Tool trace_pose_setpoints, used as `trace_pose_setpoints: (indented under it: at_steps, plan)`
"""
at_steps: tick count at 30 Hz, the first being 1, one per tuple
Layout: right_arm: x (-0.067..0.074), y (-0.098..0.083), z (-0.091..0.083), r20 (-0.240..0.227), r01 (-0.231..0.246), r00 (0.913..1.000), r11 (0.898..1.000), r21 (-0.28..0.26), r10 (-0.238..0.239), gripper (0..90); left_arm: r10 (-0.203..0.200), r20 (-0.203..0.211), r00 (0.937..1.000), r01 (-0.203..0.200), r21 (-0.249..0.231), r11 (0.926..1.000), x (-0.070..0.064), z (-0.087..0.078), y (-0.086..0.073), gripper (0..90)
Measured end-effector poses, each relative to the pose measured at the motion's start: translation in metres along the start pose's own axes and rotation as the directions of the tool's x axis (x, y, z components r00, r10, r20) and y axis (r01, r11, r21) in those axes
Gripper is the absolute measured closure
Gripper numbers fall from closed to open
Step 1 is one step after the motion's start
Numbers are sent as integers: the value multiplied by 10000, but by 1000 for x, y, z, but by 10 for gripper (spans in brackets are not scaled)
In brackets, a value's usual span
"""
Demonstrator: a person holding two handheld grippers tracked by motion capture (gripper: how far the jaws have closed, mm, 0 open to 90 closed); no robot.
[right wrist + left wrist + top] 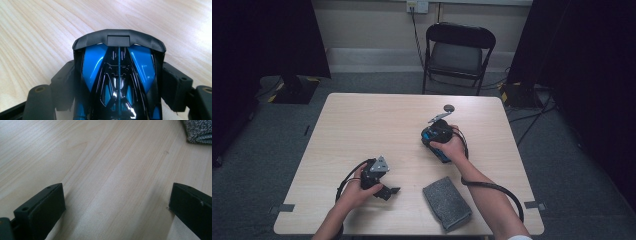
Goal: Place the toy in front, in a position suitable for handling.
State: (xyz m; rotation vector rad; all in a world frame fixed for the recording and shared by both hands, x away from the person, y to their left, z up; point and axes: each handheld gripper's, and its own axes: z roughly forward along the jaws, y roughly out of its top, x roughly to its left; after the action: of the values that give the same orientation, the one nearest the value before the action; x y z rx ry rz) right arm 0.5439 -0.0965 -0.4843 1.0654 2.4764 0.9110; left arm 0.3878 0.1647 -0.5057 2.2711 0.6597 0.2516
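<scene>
Now right tool (117,82) clamped around blue-and-black toy car (117,75); left tool (117,207) wide open, empty.

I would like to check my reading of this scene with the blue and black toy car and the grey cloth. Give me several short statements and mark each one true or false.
1. The right gripper holds the blue and black toy car between its jaws. True.
2. The left gripper is clamped on the grey cloth. False: its jaws stand wide apart over bare table, with the cloth off to one side.
3. The grey cloth lies near the table edge closest to the person. True.
4. The toy car is red. False: it is blue and black.
5. A folding chair stands beyond the far side of the table. True.
</scene>
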Motion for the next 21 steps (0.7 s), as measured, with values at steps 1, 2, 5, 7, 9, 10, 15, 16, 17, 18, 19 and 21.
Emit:
trace_pose_setpoints:
  at_steps: [1, 2, 5, 7, 9, 10, 15, 16, 17, 18, 19, 21]
  plan:
    - [0, 0, 0, 0, 0, 10000, 10000, 0, 0, 252, 0, 0, 10000, 0, 0, 10000, 0, 0, 0, 0]
    - [-1, 0, 1, 16, -58, 10000, 10000, -9, 58, 252, -2, -3, 10000, 2, 1, 10000, 0, 0, 0, 0]
    - [-3, 0, 3, -62, -233, 9997, 9997, 48, 234, 249, 0, 2, 10000, 0, 0, 10000, 0, 0, 0, 0]
    - [-2, 0, 3, -31, -171, 9998, 9998, 75, 171, 247, 1, -1, 10000, -1, -1, 10000, 0, 0, 0, 0]
    - [-2, 0, 4, -6, -146, 9999, 9997, 193, 147, 245, 3, 0, 10000, -3, 1, 10000, 0, 0, 0, 0]
    - [-2, 0, 4, -11, -131, 9999, 9998, 181, 131, 245, 5, 0, 10000, -5, 3, 10000, 0, 0, 0, 0]
    - [-2, -1, 5, 10, 115, 9999, 9997, 207, -116, 211, 1, 1, 10000, -1, 0, 10000, 0, 0, 0, 0]
    - [-2, 1, 3, 0, 195, 9998, 9998, 105, -195, 214, 3, 0, 10000, -3, 2, 10000, 0, 0, 0, 0]
    - [-2, 1, 3, 0, 195, 9998, 9998, 105, -195, 214, 2, 0, 10000, -2, 0, 10000, 0, 0, 0, 0]
    - [-2, 4, -1, 25, 168, 9999, 9999, 27, -168, 190, 5, 0, 10000, -5, 4, 10000, 0, 0, 0, 0]
    - [-2, 4, -1, 25, 168, 9999, 9999, 27, -168, 190, 5, 0, 10000, -5, 4, 10000, 0, 0, 0, 0]
    - [-3, 5, -5, -23, 127, 9999, 9999, -49, -127, 187, 6, -1, 10000, -6, -4, 10000, 0, 0, 0, 0]
